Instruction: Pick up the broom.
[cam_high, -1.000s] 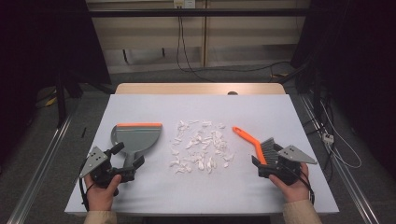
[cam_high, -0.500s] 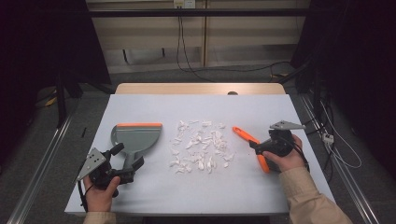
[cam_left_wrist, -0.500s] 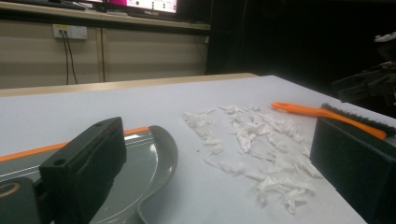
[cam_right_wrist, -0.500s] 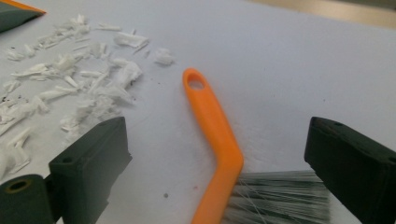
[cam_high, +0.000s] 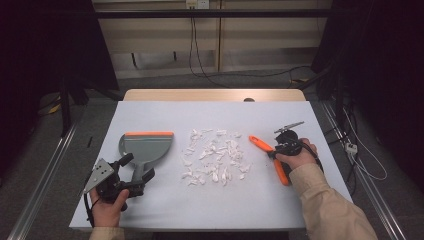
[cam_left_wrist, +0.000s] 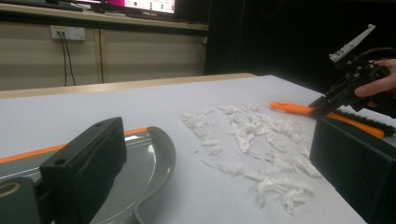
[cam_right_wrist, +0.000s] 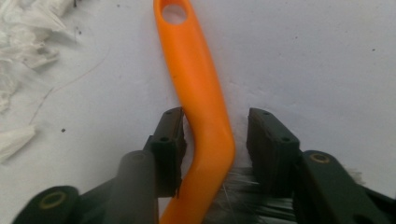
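An orange-handled brush (cam_high: 262, 145) lies right of a pile of white paper scraps (cam_high: 215, 157). My right gripper (cam_high: 281, 151) points down over it. In the right gripper view the handle (cam_right_wrist: 196, 70) runs between the jaws of this gripper (cam_right_wrist: 215, 126), which have just been closing. The left pad touches the handle and a gap shows at the right pad. A grey dustpan (cam_high: 145, 147) with an orange lip lies left of the scraps. My left gripper (cam_high: 135, 172) stands open by the dustpan's handle end, nothing between its jaws (cam_left_wrist: 217, 135).
The white table top (cam_high: 210, 110) ends at a wooden strip at the back. Metal rails run along the floor on both sides, and cables (cam_high: 365, 165) trail off to the right. The scraps (cam_left_wrist: 261, 144) spread between dustpan (cam_left_wrist: 140, 158) and brush (cam_left_wrist: 292, 108).
My right hand moved from the table's front right, forward and left onto the brush, and its jaws narrowed around the handle. The left hand stayed put.
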